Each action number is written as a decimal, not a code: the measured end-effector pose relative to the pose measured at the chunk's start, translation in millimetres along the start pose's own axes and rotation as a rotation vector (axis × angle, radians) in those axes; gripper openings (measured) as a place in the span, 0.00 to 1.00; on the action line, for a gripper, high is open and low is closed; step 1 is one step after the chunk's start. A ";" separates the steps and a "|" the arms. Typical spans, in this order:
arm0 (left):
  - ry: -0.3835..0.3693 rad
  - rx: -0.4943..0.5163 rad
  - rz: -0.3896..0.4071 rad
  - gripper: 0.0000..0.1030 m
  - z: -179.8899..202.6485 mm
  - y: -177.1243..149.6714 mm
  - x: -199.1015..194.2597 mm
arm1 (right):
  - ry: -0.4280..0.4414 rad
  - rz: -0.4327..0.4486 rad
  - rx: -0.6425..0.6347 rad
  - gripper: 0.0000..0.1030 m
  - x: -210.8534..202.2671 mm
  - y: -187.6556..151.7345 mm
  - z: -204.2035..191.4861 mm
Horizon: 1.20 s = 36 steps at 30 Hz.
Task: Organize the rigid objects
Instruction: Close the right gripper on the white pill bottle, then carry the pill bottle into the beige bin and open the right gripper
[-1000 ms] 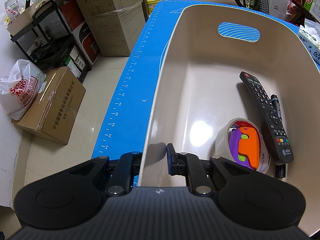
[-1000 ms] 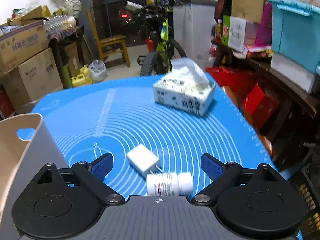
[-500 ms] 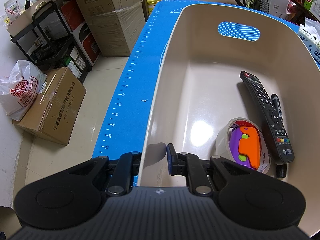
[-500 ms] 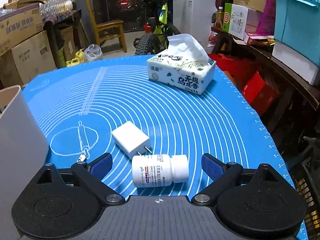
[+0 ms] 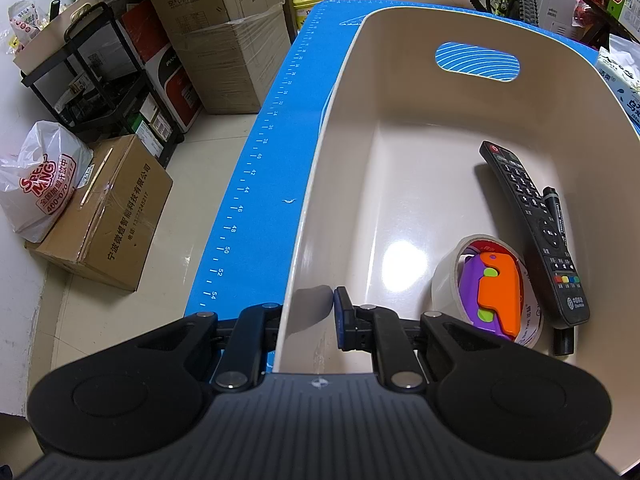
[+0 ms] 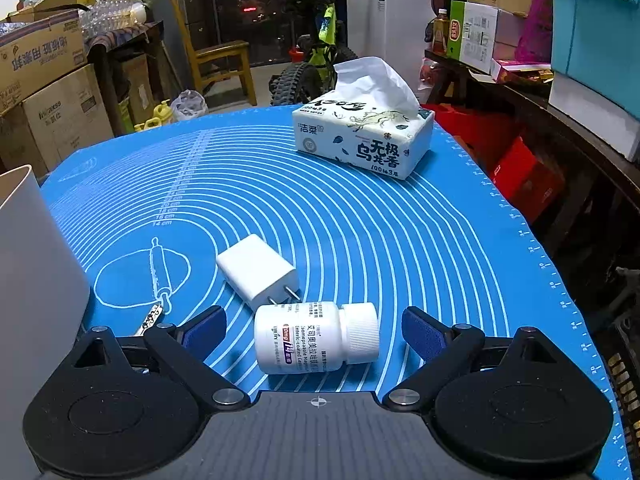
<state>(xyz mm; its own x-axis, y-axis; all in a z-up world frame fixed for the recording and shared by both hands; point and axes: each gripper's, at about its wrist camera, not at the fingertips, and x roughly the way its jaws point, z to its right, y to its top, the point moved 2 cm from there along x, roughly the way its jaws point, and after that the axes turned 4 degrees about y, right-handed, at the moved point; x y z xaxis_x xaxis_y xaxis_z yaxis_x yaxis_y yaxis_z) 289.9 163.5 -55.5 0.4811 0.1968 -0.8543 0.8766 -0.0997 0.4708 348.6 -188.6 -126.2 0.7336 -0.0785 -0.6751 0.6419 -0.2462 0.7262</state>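
My left gripper (image 5: 306, 316) is shut on the near wall of a beige bin (image 5: 340, 128), one finger outside and one inside. The bin holds a black remote (image 5: 532, 224), a black marker (image 5: 558, 216), and a tape roll (image 5: 444, 280) with a purple and orange toy (image 5: 492, 292) in it. In the right wrist view my right gripper (image 6: 314, 334) is open, low over the blue mat, with a white pill bottle (image 6: 316, 338) lying on its side between the fingers. A white charger plug (image 6: 256, 270) lies just beyond the bottle. A small key (image 6: 152, 316) lies by the left finger.
A tissue pack (image 6: 364, 140) stands at the far side of the blue mat (image 6: 360, 232). The bin's corner (image 6: 36, 280) shows at the left of the right wrist view. Cardboard boxes (image 5: 104, 216) and a black rack (image 5: 100, 92) stand on the floor left of the table.
My right gripper has moved forward and lower, so the pill bottle now lies between its open fingers. The left gripper and the bin have not moved.
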 end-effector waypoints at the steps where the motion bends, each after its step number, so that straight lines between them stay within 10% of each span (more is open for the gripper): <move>1: 0.000 0.000 0.000 0.17 0.1 0.0 0.0 | -0.001 -0.002 -0.002 0.91 0.7 -0.4 -0.4; 10: 0.003 0.004 -0.004 0.17 1.8 0.5 -0.2 | 0.008 -0.029 -0.007 0.63 8.1 -4.6 0.0; 22: 0.002 0.003 -0.003 0.17 1.8 0.4 0.1 | -0.031 0.015 -0.033 0.63 -8.9 5.7 -6.3; 36: 0.001 0.002 -0.003 0.17 1.9 0.2 0.5 | 0.116 0.226 -0.072 0.62 -80.8 39.9 -50.9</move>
<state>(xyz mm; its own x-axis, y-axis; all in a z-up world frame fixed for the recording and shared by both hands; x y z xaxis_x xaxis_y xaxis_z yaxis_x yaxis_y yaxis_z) 290.3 161.8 -56.3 0.4782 0.1984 -0.8556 0.8782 -0.1005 0.4676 326.3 -142.9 -36.0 0.8781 -0.0113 -0.4784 0.4702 -0.1656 0.8669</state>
